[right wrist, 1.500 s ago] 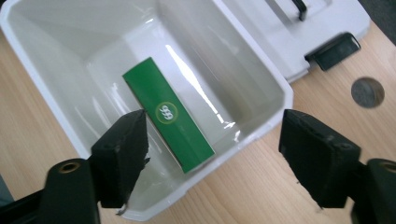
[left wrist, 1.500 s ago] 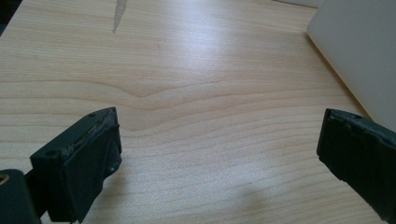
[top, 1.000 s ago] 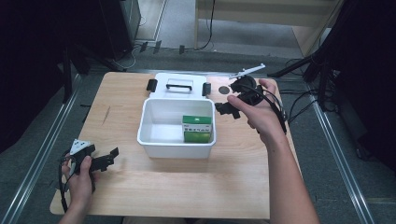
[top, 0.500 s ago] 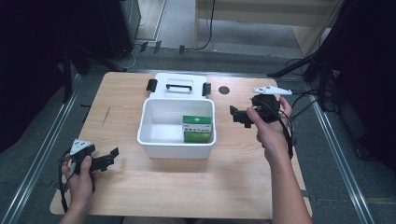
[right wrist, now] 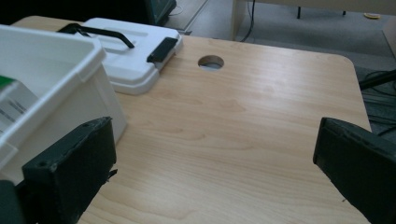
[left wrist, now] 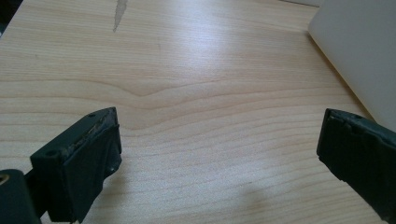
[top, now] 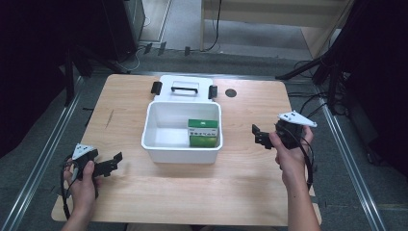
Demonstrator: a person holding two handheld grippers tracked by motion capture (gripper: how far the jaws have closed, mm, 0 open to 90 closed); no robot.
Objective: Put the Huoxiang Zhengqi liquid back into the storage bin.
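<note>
Both grippers, left and right, hold their fingers spread, empty. The white bin's wall hides the green box's base. The lid lies partly behind the bin.

Glossy white plastic bin; smooth pale wood table.

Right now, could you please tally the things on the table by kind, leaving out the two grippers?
White bin: 1
White lid with black handle and latches: 1
Green box, inside the bin: 1
Total: 3
</note>
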